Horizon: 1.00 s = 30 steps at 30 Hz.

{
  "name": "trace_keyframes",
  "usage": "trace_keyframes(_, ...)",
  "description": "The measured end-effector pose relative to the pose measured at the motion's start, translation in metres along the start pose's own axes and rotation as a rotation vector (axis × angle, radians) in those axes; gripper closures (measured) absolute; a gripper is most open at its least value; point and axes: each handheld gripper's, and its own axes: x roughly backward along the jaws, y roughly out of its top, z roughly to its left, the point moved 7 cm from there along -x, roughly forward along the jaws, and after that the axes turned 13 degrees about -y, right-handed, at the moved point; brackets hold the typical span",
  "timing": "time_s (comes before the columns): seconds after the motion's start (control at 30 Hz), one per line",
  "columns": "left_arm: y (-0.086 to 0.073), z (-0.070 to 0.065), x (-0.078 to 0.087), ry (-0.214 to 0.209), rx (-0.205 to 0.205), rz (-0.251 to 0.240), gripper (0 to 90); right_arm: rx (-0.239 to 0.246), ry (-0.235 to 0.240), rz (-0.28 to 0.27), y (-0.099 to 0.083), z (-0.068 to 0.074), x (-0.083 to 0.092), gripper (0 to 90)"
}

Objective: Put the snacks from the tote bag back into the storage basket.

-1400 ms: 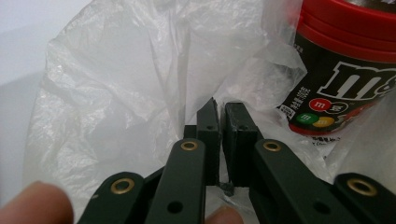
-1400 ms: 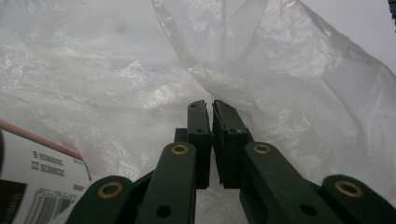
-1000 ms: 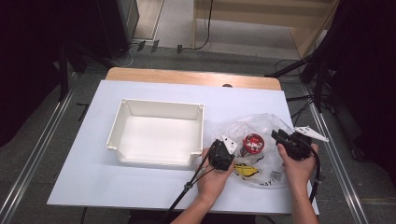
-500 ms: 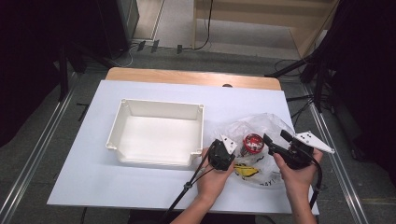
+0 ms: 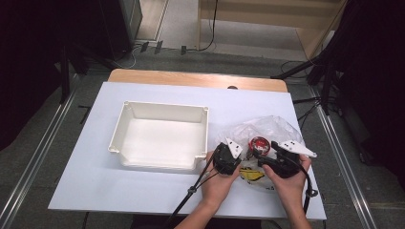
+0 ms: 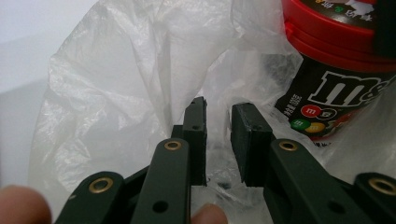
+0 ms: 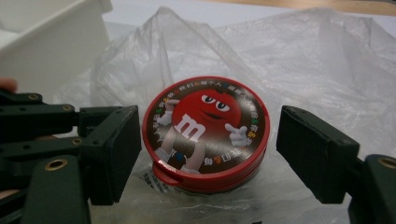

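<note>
Since earlier frame my right gripper swung in toward candy tub, jaws just opened wide, straddling lid, not touching. My left gripper jaws slightly apart, eased open, bag film between. Tub inside bag near table's front right edge; lower body hidden.

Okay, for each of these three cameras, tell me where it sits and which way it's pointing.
High view: above the table's near side, looking forward and down; both forearms, left gripper, right gripper.
Left gripper view: along its own fingers into the plastic bag.
Right gripper view: fingers flanking the candy can.
All share that can.
</note>
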Motion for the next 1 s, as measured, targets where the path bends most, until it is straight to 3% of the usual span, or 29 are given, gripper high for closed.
trace_keyframes(0.13,0.0,0.0,0.0,0.002,-0.003,-0.004,77.4,0.039,-0.038,0.017,-0.005,0.004,-0.005,23.3)
trace_keyframes(0.27,0.0,0.0,0.001,0.002,-0.005,-0.003,77.1,0.046,-0.051,0.036,-0.01,0.006,-0.01,24.3)
trace_keyframes(0.87,0.0,-0.001,0.0,0.013,-0.011,-0.007,81.7,0.022,-0.025,0.11,-0.02,0.006,-0.022,24.0)
trace_keyframes(1.0,0.0,-0.001,0.0,0.013,-0.011,-0.009,82.0,0.051,-0.04,0.103,-0.016,0.006,-0.018,25.7)
